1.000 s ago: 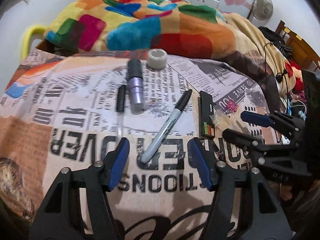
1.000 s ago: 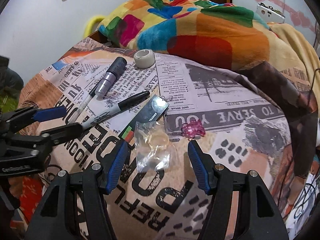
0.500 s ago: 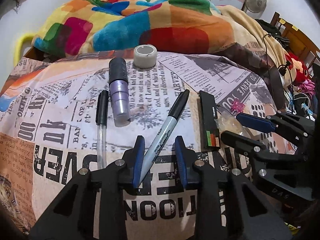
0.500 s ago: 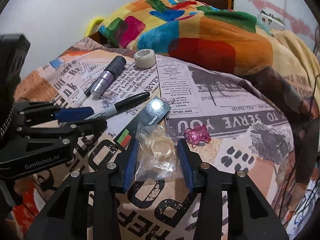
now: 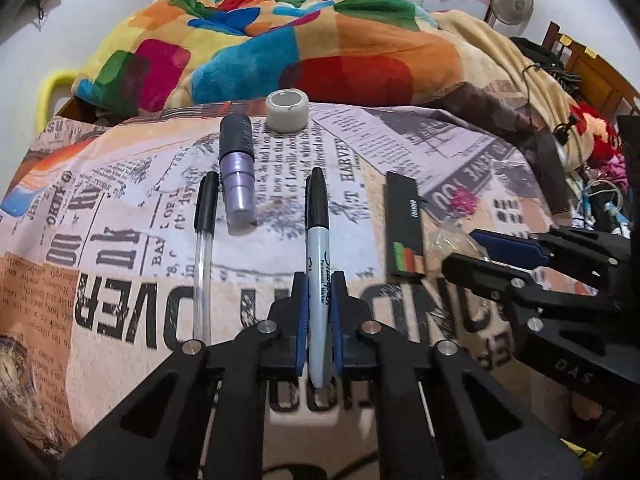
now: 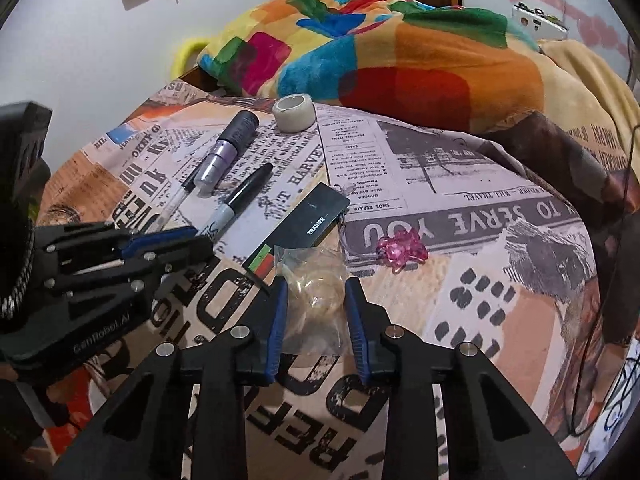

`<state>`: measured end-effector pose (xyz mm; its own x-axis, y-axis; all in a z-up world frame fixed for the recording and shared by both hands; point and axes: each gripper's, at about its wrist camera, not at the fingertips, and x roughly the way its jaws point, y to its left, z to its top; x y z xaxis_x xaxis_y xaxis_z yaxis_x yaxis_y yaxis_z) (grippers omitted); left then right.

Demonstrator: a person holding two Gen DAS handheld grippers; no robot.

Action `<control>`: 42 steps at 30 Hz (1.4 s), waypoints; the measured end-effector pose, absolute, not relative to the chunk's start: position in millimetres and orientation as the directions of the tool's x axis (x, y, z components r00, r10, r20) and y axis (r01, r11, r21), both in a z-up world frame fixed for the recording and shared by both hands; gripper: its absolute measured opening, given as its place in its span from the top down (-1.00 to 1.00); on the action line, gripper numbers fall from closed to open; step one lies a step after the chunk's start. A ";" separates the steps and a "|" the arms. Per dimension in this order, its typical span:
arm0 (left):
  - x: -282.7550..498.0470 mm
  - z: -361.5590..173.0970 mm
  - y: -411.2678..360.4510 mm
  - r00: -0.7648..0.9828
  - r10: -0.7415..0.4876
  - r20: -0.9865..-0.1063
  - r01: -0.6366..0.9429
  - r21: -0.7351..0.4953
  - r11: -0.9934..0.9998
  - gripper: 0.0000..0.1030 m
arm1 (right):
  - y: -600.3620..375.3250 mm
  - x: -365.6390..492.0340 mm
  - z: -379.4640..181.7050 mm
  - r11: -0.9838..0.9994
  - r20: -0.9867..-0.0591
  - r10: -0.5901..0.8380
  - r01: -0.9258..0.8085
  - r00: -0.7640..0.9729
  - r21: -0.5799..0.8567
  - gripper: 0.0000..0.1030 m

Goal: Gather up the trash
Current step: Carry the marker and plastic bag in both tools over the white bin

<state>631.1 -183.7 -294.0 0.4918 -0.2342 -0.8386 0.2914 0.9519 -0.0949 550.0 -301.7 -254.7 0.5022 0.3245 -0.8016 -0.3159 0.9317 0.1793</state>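
Observation:
My left gripper [image 5: 318, 280] is shut on the barrel of a black-capped Sharpie marker [image 5: 317, 236], which lies on the newsprint-patterned cover [image 5: 120, 280]. My right gripper [image 6: 314, 284] straddles a clear plastic bag [image 6: 316, 292]; its blue pads stand close on both sides, and a gap still shows between them. The right gripper also shows in the left wrist view [image 5: 472, 248], at the right. The left gripper shows in the right wrist view [image 6: 196, 240], at the left. The marker shows there too [image 6: 244, 192].
On the cover lie a clear pen [image 5: 204, 240], a purple tube [image 5: 237, 176], a tape roll [image 5: 287, 110], a black "TRAINER" card [image 5: 404, 232] and a pink trinket [image 6: 400, 250]. A colourful blanket [image 5: 280, 48] is heaped behind. Clutter and cables sit at the right.
My left gripper moved forward and closed from wide open onto the marker, which turned to lie straight. My right gripper moved forward and narrowed around the plastic bag.

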 end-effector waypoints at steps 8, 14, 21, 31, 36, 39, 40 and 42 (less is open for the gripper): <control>603.0 -249.9 -165.3 0.517 -0.263 -0.815 0.246 -0.153 0.957 0.82 | -299.1 531.9 -215.8 0.930 -0.772 0.335 -0.324 0.540 0.177 0.49; 573.9 -204.5 -152.2 0.568 -0.248 -0.784 0.218 -0.148 0.965 0.82 | -293.3 510.1 -174.4 0.922 -0.733 0.354 -0.347 0.580 0.171 0.49; 524.1 -147.6 -127.8 0.631 -0.214 -0.746 0.166 -0.140 0.976 0.82 | -283.7 474.2 -123.1 0.908 -0.680 0.384 -0.387 0.625 0.158 0.49; 430.1 -82.1 -86.6 0.715 -0.141 -0.685 0.075 -0.126 0.989 0.82 | -261.6 407.9 -59.8 0.871 -0.597 0.453 -0.470 0.662 0.141 0.49; 379.5 -60.8 -61.2 0.749 -0.099 -0.655 0.017 -0.130 0.991 0.82 | -241.2 375.8 -40.9 0.841 -0.572 0.498 -0.524 0.652 0.135 0.49; 350.8 -51.1 -44.8 0.767 -0.075 -0.637 -0.017 -0.137 0.990 0.82 | -223.1 354.9 -30.9 0.818 -0.561 0.521 -0.564 0.643 0.114 0.49; 343.5 -48.8 -40.4 0.772 -0.066 -0.633 -0.028 -0.137 0.990 0.82 | -217.3 348.4 -28.6 0.810 -0.558 0.529 -0.577 0.639 0.107 0.49; 325.9 -44.9 -29.4 0.778 -0.045 -0.626 -0.052 -0.136 0.989 0.82 | -206.1 336.2 -25.4 0.793 -0.554 0.546 -0.601 0.628 0.101 0.49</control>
<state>325.9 -29.4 -44.9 0.7782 -0.0451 -0.6264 -0.0524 0.9893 -0.1363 336.2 -206.1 -25.4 0.6284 0.5463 -0.5538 -0.6006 0.7931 0.1008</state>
